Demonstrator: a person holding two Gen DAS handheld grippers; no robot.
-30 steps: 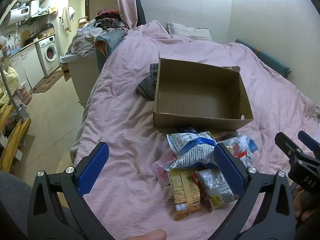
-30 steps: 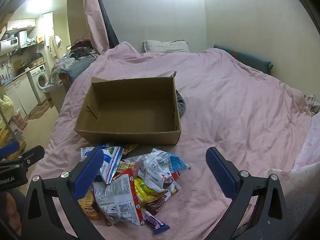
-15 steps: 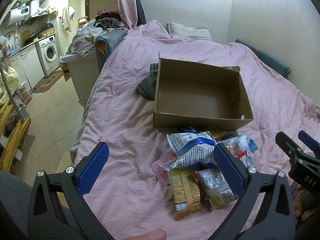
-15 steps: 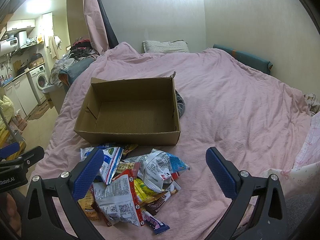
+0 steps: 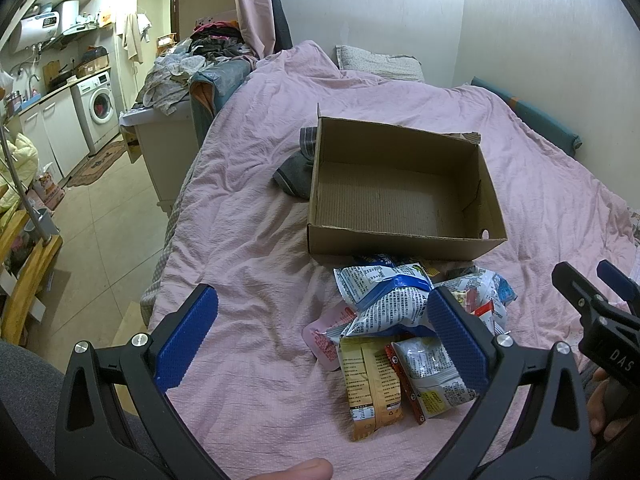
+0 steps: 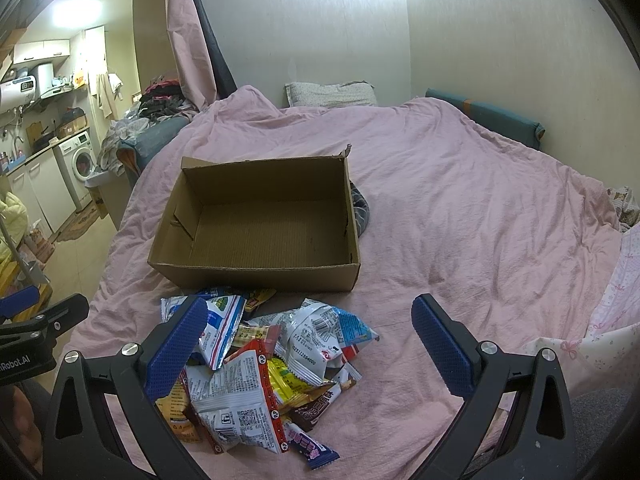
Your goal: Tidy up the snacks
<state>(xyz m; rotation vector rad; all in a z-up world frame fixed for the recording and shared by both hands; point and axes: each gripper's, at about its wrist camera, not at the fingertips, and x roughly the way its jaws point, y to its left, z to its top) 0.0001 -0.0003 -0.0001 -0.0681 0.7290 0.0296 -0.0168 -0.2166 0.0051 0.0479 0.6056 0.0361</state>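
An empty open cardboard box (image 5: pixel 400 196) (image 6: pixel 260 220) sits on the pink bedspread. A pile of snack packets (image 5: pixel 404 320) (image 6: pixel 260 364) lies just in front of its near wall. My left gripper (image 5: pixel 320 336) is open and empty, hovering left of and above the pile; its right finger overlaps the packets in view. My right gripper (image 6: pixel 308 348) is open and empty above the pile's right side. Each gripper shows at the edge of the other's view, the right one (image 5: pixel 596 304) and the left one (image 6: pixel 36 312).
A grey folded garment (image 5: pixel 298 168) lies against the box's far-left corner. The bed's left edge drops to a tiled floor (image 5: pixel 88 216). A pillow (image 6: pixel 332 94) lies at the headboard end. A floral pink cloth (image 6: pixel 600 340) lies at the right.
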